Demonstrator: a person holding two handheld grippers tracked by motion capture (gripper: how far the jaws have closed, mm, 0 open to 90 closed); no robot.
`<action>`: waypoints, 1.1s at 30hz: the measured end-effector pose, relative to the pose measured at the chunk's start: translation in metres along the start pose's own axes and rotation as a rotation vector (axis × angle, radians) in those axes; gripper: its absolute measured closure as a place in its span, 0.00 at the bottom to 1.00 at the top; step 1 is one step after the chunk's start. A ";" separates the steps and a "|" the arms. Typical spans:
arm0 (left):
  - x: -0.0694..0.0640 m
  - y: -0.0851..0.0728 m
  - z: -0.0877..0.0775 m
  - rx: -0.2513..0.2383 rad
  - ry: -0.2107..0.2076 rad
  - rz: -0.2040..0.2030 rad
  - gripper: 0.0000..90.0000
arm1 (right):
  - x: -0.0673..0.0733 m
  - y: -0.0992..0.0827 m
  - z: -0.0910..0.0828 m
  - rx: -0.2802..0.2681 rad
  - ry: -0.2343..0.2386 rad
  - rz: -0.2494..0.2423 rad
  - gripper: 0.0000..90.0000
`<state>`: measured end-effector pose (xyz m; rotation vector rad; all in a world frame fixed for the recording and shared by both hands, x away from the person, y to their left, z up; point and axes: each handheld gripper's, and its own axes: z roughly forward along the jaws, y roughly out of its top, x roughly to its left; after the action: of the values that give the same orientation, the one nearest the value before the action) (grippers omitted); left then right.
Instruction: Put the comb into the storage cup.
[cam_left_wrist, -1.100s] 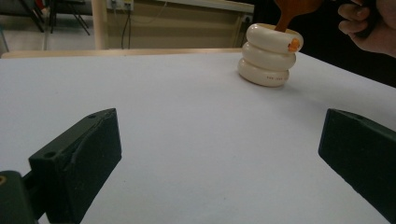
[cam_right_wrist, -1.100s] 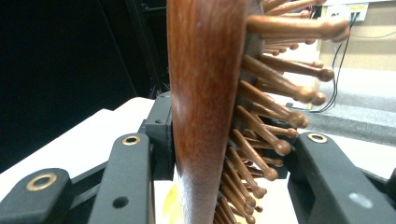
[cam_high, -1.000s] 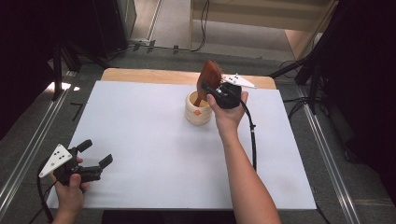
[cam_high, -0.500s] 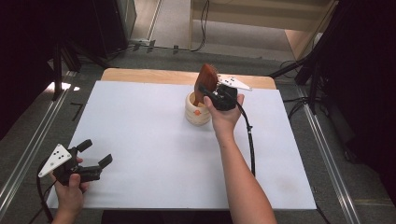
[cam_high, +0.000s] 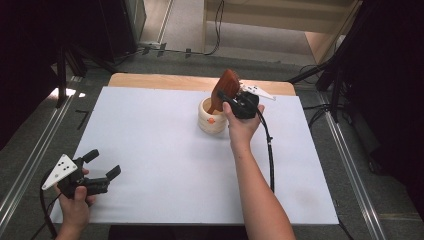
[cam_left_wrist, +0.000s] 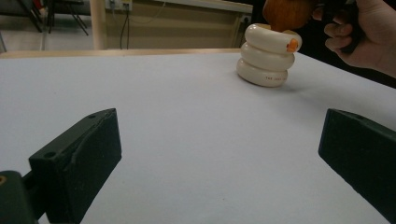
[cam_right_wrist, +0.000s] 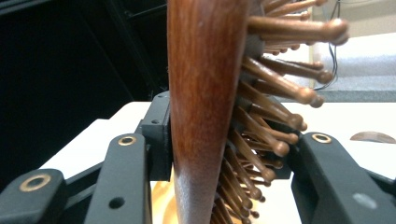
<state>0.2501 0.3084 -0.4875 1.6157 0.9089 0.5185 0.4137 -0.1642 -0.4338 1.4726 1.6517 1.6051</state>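
Cream ringed holder (cam_high: 212, 119) at twelve o'clock holds brown wooden hairbrush (cam_high: 224, 90), pinched by right gripper (cam_high: 231, 98); left gripper (cam_high: 102, 165) spread at seven

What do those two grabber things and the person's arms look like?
Both are black. The left gripper has two blocky black fingers and a grey three-cornered plate with black dots. The right gripper has a similar plate and a black cable. Both forearms are bare, with no sleeves.

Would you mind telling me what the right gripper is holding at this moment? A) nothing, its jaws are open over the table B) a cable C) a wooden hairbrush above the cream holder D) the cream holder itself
C: the right gripper is shut on the wooden hairbrush, whose handle end dips into the cream holder; the right gripper view shows both jaws pressing its head.
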 end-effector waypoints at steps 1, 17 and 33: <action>0.000 0.000 0.000 0.000 0.000 0.000 0.00 | -0.002 -0.001 -0.001 0.000 0.001 0.007 0.56; 0.000 0.000 0.000 0.000 0.001 0.001 0.00 | -0.020 -0.002 -0.005 0.015 -0.028 0.032 0.47; 0.000 0.000 0.000 0.000 -0.001 0.002 0.00 | -0.025 -0.003 -0.011 0.048 -0.018 0.023 0.27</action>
<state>0.2504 0.3081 -0.4876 1.6170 0.9070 0.5194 0.4127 -0.1901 -0.4427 1.5306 1.6806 1.5695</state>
